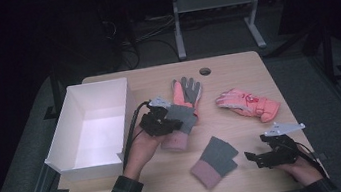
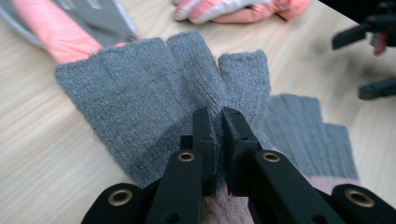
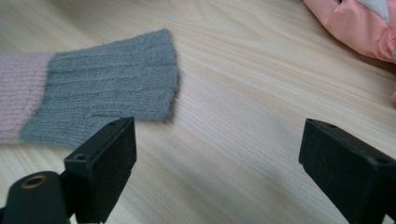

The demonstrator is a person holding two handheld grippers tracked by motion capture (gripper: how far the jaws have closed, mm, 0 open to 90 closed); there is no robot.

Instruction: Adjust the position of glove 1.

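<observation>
**Left gripper pinching a grey knit glove**

Dark floor and a metal stand frame surround the wooden table (image 1: 235,66) you are working at. Your left gripper (image 2: 218,122) has its jaws pressed nearly together on a fold of the grey fingerless glove (image 2: 154,98), which lies near the table's middle, overlapping the wrist end of a pink-and-grey work glove (image 1: 185,91). Just to your left of it stands an open white box (image 1: 93,124). Your right gripper (image 1: 252,157) hovers low near the table's front right, jaws spread wide and holding nothing. Just beside it lies the second grey glove (image 3: 112,88) with its pink cuff. A pink padded glove (image 1: 248,104) rests farther back on the right.
</observation>
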